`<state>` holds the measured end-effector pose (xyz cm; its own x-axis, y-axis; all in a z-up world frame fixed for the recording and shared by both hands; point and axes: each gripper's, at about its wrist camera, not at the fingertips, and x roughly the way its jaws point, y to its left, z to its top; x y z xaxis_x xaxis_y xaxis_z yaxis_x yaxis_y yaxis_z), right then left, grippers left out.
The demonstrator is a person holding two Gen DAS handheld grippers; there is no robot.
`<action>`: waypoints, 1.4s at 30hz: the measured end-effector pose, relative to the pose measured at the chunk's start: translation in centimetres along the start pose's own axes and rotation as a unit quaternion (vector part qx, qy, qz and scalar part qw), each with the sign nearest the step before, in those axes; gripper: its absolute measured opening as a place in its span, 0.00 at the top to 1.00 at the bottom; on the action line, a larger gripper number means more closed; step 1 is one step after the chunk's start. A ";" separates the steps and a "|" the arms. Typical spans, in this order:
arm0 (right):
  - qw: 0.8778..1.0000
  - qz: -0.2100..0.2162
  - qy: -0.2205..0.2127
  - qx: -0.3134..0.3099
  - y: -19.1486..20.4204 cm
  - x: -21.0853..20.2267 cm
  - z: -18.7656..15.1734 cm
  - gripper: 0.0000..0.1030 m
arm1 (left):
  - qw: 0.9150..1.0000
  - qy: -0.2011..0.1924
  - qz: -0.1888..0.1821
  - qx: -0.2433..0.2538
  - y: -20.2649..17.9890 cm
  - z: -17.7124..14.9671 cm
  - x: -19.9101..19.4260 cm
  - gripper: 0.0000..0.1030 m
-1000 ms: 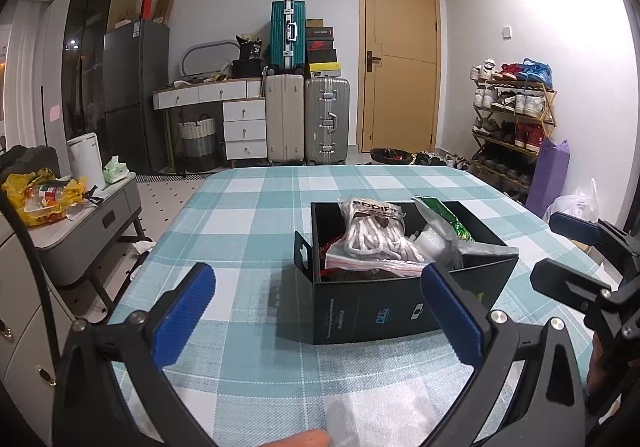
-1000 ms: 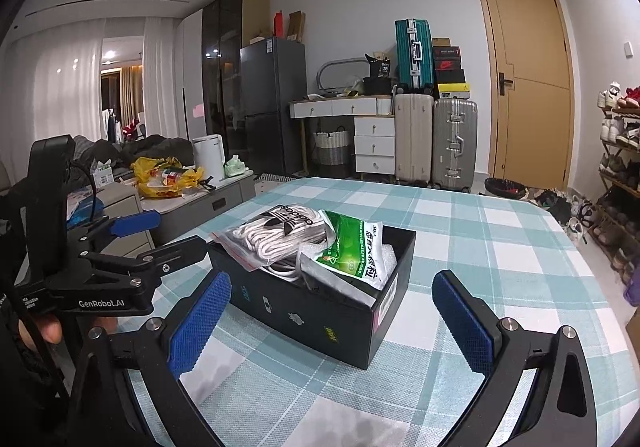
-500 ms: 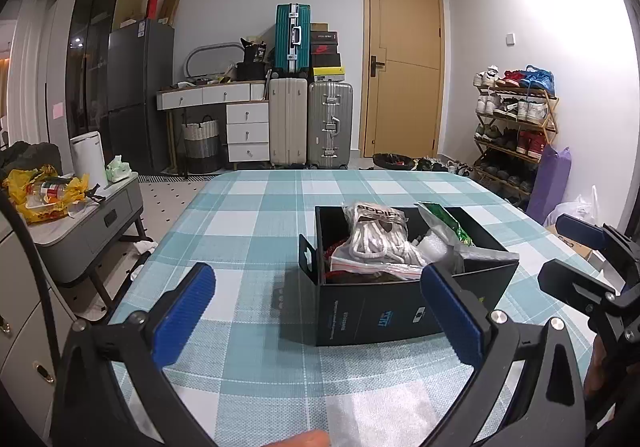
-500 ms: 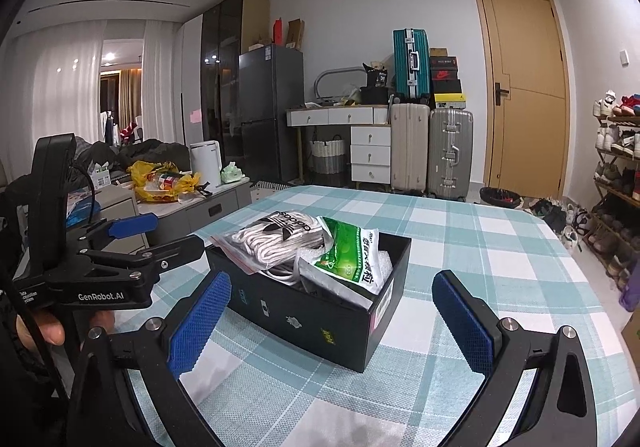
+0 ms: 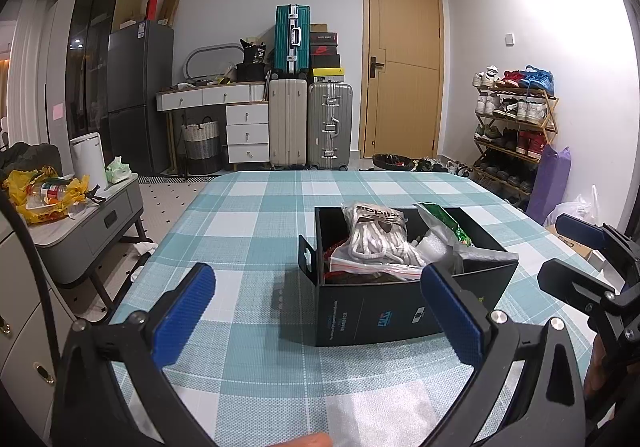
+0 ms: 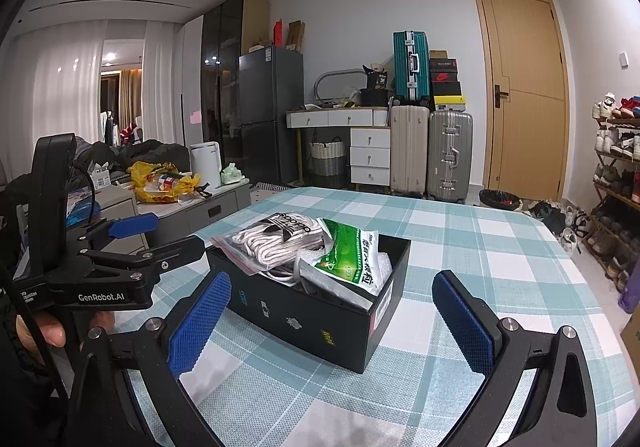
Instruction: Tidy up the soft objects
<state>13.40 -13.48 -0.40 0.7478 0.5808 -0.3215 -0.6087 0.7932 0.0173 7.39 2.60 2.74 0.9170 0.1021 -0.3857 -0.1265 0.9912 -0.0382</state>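
Suitcases (image 5: 310, 123), a door (image 5: 402, 63) and a shoe rack (image 5: 514, 127) line the far wall (well beyond the table). A black box (image 5: 400, 279) sits on the checked tablecloth (image 5: 256, 215), holding a bag of white cord (image 6: 280, 243) and a green packet (image 6: 352, 257) that leans out toward its short end. The left gripper (image 5: 316, 311) and right gripper (image 6: 330, 319) hover wide open, holding nothing, near the box.

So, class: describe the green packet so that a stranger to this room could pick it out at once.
Find the checked table and the black box standing on it. The green packet leans in the box beside a clear bag of white cord; it alone is bright green with a white printed panel.
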 end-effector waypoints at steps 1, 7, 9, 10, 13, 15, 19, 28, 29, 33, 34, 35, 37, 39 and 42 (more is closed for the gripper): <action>1.000 0.000 0.000 0.000 0.0 0.0 0.0 0.00 | 1.000 -0.001 0.000 0.001 0.0 0.0 0.0 0.00; 1.000 0.000 0.000 0.000 0.0 0.0 0.0 0.00 | 1.000 -0.004 -0.001 0.007 -0.4 0.2 -0.3 0.00; 1.000 0.000 -0.001 -0.001 0.0 0.0 0.0 0.00 | 1.000 -0.004 -0.001 0.007 -0.4 0.2 -0.3 0.00; 1.000 0.000 0.000 -0.001 0.0 0.0 0.0 0.00 | 1.000 -0.004 -0.001 0.007 -0.4 0.2 -0.3 0.00; 1.000 0.000 0.000 -0.001 0.0 0.0 0.0 0.00 | 1.000 -0.004 -0.001 0.007 -0.5 0.2 -0.3 0.00; 1.000 0.000 0.000 0.000 0.0 0.0 0.0 0.00 | 1.000 -0.003 -0.001 0.007 -0.4 0.2 -0.3 0.00; 1.000 0.000 0.000 -0.001 0.0 0.0 0.0 0.00 | 1.000 -0.003 -0.001 0.006 -0.4 0.2 -0.3 0.00; 1.000 0.000 0.000 -0.001 0.0 0.0 0.0 0.00 | 1.000 -0.004 -0.001 0.007 -0.5 0.2 -0.3 0.00; 1.000 0.000 0.000 -0.001 0.0 0.0 0.0 0.00 | 1.000 -0.004 -0.001 0.007 -0.4 0.2 -0.3 0.00; 1.000 0.000 0.000 0.000 0.0 0.0 0.0 0.00 | 1.000 -0.003 -0.001 0.006 -0.4 0.2 -0.3 0.00; 1.000 0.000 0.000 -0.001 0.0 0.0 0.0 0.00 | 1.000 -0.003 -0.001 0.006 -0.4 0.2 -0.3 0.00; 1.000 0.000 0.000 -0.001 0.0 0.0 0.0 0.00 | 1.000 -0.004 -0.001 0.006 -0.4 0.2 -0.3 0.00; 1.000 0.000 0.000 -0.001 0.0 0.0 0.0 0.00 | 1.000 -0.004 -0.001 0.007 -0.5 0.2 -0.3 0.00; 1.000 0.000 0.000 -0.001 0.0 0.0 0.0 0.00 | 1.000 -0.004 -0.001 0.007 -0.5 0.2 -0.3 0.00; 1.000 0.000 0.000 -0.001 0.0 0.0 0.0 0.00 | 1.000 -0.004 -0.001 0.007 -0.4 0.2 -0.3 0.00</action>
<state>13.38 -13.49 -0.42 0.7480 0.5808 -0.3212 -0.6089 0.7931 0.0161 7.22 2.15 3.04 0.9199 0.1007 -0.3789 -0.1196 0.9925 -0.0267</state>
